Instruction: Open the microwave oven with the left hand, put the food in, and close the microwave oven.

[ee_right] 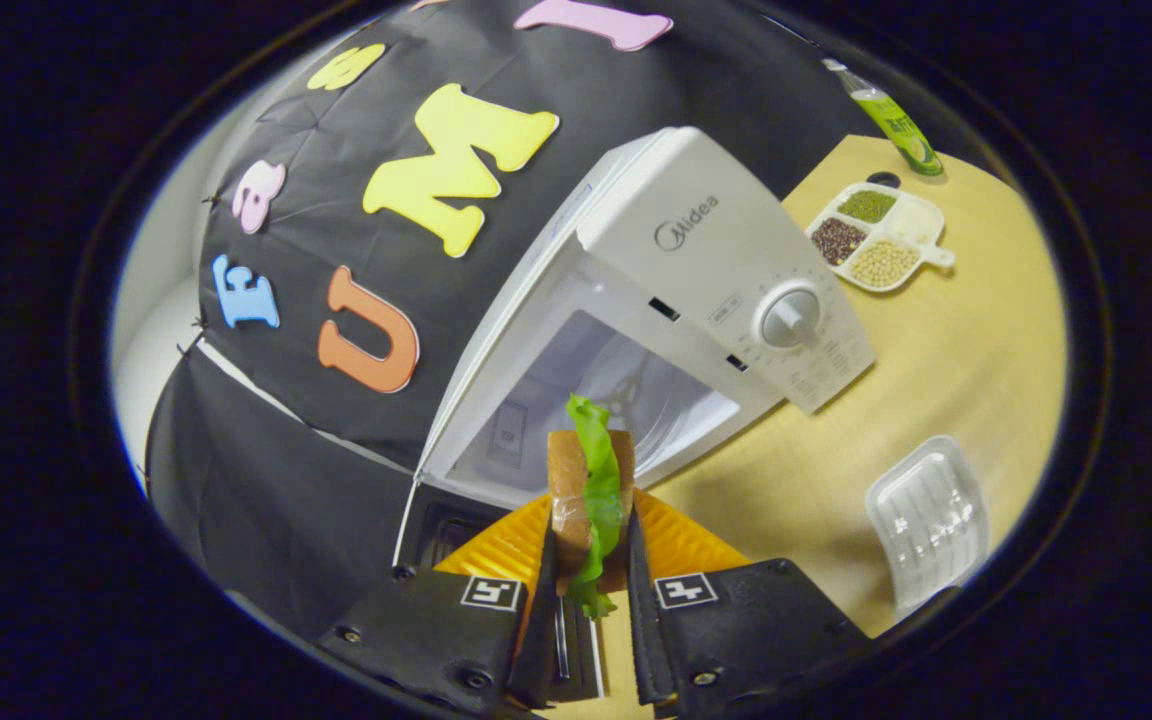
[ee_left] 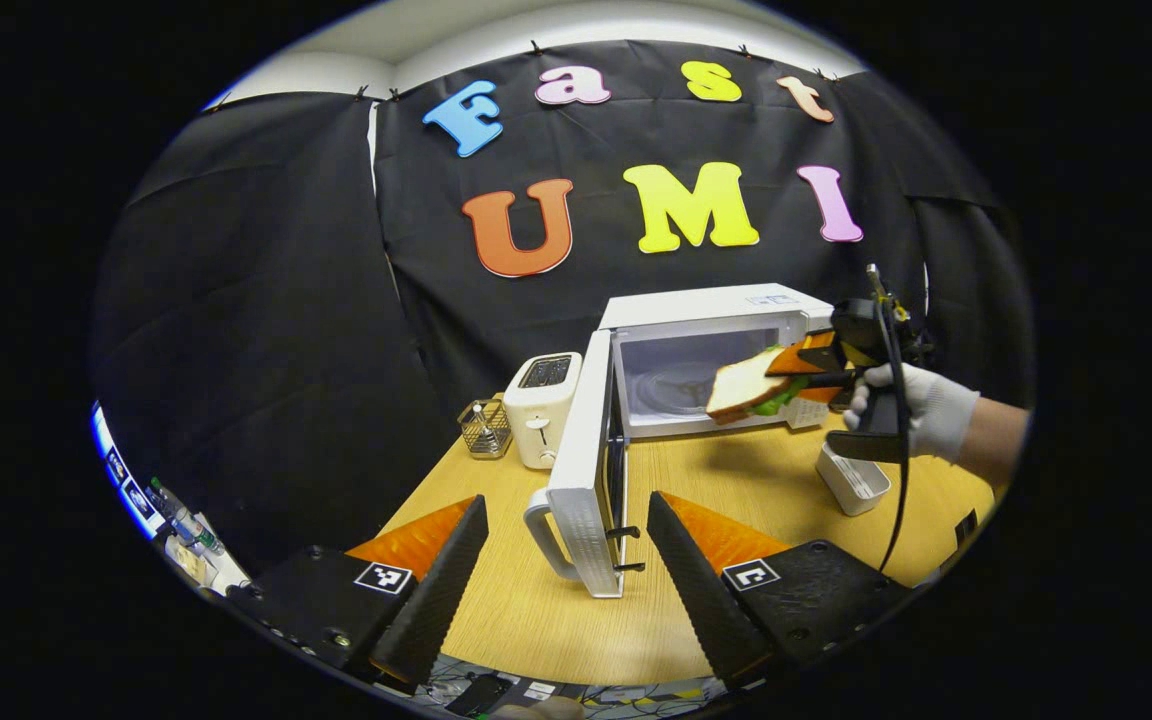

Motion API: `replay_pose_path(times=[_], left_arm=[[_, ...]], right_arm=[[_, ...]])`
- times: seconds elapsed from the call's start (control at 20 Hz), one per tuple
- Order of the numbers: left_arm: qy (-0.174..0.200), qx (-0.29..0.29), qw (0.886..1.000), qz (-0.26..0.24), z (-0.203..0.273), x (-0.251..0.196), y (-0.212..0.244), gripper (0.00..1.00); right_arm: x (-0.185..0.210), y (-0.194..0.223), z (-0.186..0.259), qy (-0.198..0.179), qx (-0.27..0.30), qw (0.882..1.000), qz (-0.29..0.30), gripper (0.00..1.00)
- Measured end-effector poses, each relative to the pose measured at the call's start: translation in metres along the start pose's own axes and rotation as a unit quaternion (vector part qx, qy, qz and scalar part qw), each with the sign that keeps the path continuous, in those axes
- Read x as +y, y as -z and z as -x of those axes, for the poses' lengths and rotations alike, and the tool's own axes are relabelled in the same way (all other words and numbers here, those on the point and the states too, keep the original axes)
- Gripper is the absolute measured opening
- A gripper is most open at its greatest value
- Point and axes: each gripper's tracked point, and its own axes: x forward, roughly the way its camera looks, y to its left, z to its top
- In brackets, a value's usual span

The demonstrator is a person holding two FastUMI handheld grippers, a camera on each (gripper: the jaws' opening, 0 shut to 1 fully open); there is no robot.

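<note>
Sandwich (ee_right: 588, 490) held edgewise, pointing into microwave (ee_right: 636, 330).

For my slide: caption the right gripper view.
Right gripper holds a sandwich before the open microwave on the table.

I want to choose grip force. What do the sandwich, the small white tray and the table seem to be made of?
Sandwich: soft bread with a browner crust, plus a crinkled green leaf, perhaps a foam model. Tray: thin ribbed plastic, probably, with a glossy sheen. Table: pale wood grain, matte, likely laminate. The right claw pinches the sandwich.
</note>
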Motion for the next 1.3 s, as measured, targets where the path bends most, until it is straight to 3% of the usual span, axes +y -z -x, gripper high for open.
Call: replay_pose_path(times=[0.45, 0.7, 0.75, 0.8, 0.9, 0.95, 1.0, 1.15, 1.2, 1.25, 1.3], left_arm=[[-0.006, -0.008, 1.0, -0.001, 0.001, 0.002, -0.007, 0.97], [-0.021, 0.008, 1.0, -0.001, -0.001, 0.014, 0.007, 0.97], [-0.024, 0.011, 1.0, -0.001, 0.0, 0.016, 0.008, 0.97], [-0.026, 0.013, 1.0, -0.002, -0.002, 0.016, 0.009, 0.97], [-0.029, 0.016, 0.999, -0.001, -0.001, 0.019, 0.011, 0.97], [-0.03, 0.015, 0.999, -0.001, 0.0, 0.019, 0.011, 0.97], [-0.028, 0.015, 0.999, 0.0, 0.0, 0.02, 0.011, 0.97], [-0.028, 0.016, 0.999, 0.004, -0.003, 0.021, 0.015, 0.96], [-0.029, 0.016, 0.999, 0.006, -0.004, 0.022, 0.016, 0.97], [-0.028, 0.02, 0.999, 0.008, -0.005, 0.022, 0.019, 0.97], [-0.029, 0.019, 0.999, 0.009, -0.007, 0.023, 0.02, 0.97]], right_arm=[[0.009, -0.002, -0.097, 0.006, -0.116, 0.992, -0.051, 0.35], [0.008, 0.004, -0.136, 0.02, -0.139, 0.99, -0.026, 0.35], [0.007, 0.002, -0.142, 0.022, -0.143, 0.989, -0.022, 0.27], [0.007, 0.002, -0.147, 0.021, -0.147, 0.989, -0.015, 0.35], [0.004, 0.001, -0.154, 0.032, -0.152, 0.988, 0.015, 0.35], [0.0, 0.001, -0.157, 0.04, -0.156, 0.986, 0.033, 0.28], [0.0, 0.001, -0.159, 0.045, -0.155, 0.986, 0.052, 0.39], [0.0, -0.005, -0.157, 0.066, -0.166, 0.976, 0.124, 0.45], [0.001, -0.008, -0.156, 0.071, -0.172, 0.971, 0.147, 0.39], [-0.004, -0.011, -0.154, 0.086, -0.176, 0.966, 0.171, 0.46], [-0.005, -0.013, -0.15, 0.092, -0.18, 0.961, 0.189, 0.47]])
